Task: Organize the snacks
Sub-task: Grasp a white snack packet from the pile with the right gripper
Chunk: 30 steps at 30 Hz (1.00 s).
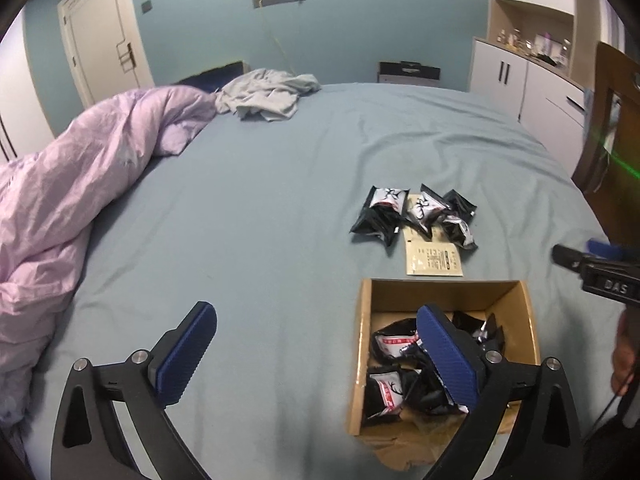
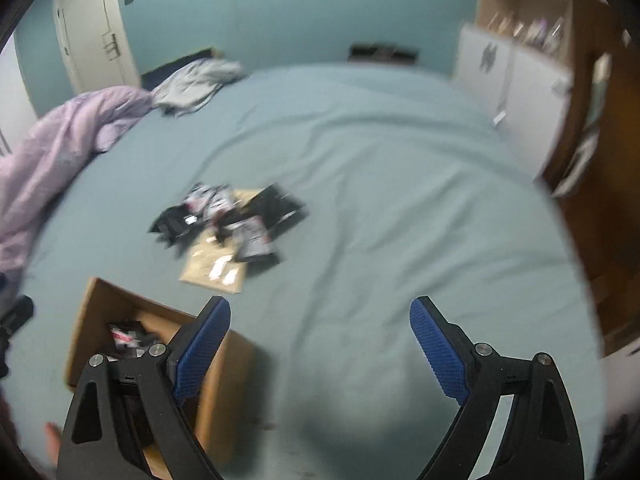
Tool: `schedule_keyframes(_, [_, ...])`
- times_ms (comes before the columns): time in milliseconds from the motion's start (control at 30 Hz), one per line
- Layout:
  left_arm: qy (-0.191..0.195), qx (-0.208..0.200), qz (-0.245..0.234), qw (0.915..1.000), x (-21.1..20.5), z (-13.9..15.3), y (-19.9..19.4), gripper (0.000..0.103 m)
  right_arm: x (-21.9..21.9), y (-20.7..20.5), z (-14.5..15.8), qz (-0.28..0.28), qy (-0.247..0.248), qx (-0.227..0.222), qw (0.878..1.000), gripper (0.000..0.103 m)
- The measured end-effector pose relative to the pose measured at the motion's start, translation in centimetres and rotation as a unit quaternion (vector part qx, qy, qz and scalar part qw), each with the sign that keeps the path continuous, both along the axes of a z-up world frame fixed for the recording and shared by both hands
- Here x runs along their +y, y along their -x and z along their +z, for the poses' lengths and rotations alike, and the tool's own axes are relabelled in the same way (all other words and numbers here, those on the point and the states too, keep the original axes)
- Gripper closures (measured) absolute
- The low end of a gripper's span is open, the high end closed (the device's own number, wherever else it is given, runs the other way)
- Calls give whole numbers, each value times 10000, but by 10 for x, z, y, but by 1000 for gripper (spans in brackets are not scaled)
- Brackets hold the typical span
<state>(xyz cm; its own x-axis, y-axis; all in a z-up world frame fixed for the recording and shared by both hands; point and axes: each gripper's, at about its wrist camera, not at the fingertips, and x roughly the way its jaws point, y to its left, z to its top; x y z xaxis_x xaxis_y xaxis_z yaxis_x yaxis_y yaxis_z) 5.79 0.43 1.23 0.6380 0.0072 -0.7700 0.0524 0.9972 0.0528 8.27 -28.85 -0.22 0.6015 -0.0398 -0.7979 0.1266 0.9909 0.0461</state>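
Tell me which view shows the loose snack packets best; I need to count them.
The left wrist view: the loose snack packets are sharp there, beyond the cardboard box. The right wrist view shows them motion-blurred.

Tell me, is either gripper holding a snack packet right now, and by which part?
Neither. The left gripper and right gripper are both open with nothing between their fingers. Packets lie in the box and loose on the bed.

Snack packets (image 1: 416,216) behind box (image 1: 444,294); quilt (image 1: 80,184) left.
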Motion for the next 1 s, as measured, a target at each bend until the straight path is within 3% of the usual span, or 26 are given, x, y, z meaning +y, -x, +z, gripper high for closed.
schedule_keyframes(67, [129,105,37,9999,4,-2,-4,1,0,-19,-10,188,-504,194,9984,12])
schedule_keyframes(133, [227,184,64,9996,7,-4,-5,1,4,-39,-18,331,-648,317,9968,12])
schedule_keyframes(333, [218,304,-85,9993,1,-10,-9,1,9,-103,-46,718,-66,615,9955,12])
schedule_keyframes(533, [145,388,-202,9989,-5,-18,-13,1,21,-155,-71,956,-215,781,9921,13])
schedule_keyframes(600, [159,425,-229,9987,-6,-21,-15,1,23,-165,-79,970,-134,827,9918,31])
schedule_keyframes(633, [153,423,-236,9987,-6,-21,-16,1,23,-167,-82,967,-129,883,9913,64])
schedule_keyframes(667, [131,410,-239,9988,-6,-22,-17,1,23,-170,-87,961,-221,1012,9900,75])
schedule_keyframes(733, [101,382,-260,9989,-6,-23,-18,1,19,-171,-87,872,-358,965,9909,75])
schedule_keyframes(867, [78,246,-358,9990,-10,-21,-28,1,16,-150,-55,910,-620,587,9922,76])
schedule_keyframes(1000, [-408,217,-761,9960,-27,-19,-58,1,9,-110,-11,787,-993,360,9913,76])
